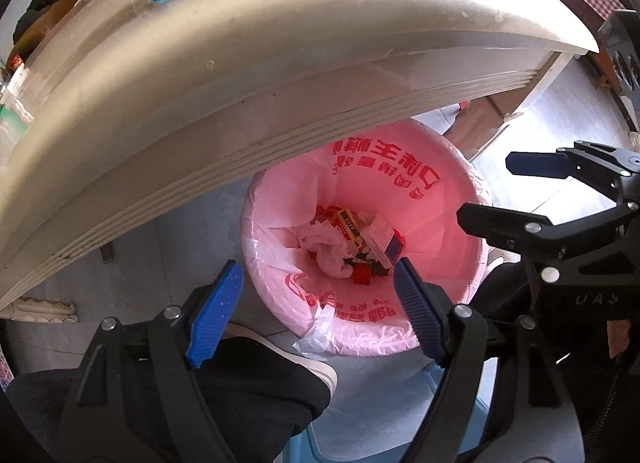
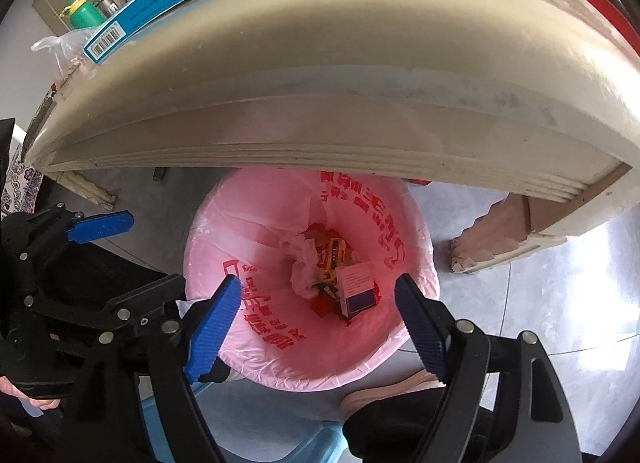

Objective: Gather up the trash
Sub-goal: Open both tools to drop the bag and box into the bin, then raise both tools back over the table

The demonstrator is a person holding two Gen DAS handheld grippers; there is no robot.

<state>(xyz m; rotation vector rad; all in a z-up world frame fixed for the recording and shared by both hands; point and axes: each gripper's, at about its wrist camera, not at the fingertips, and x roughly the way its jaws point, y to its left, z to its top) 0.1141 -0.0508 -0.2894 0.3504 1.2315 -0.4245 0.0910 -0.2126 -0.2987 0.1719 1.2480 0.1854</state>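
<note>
Trash dropped in the bin

The trash lies at the bin's bottom, under the table edge at 12 o'clock. Left gripper and right gripper hang released, empty; each should lift clear before fetching more.

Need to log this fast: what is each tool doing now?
Left tool: open, holding nothing.
Right tool: open, holding nothing.
</note>
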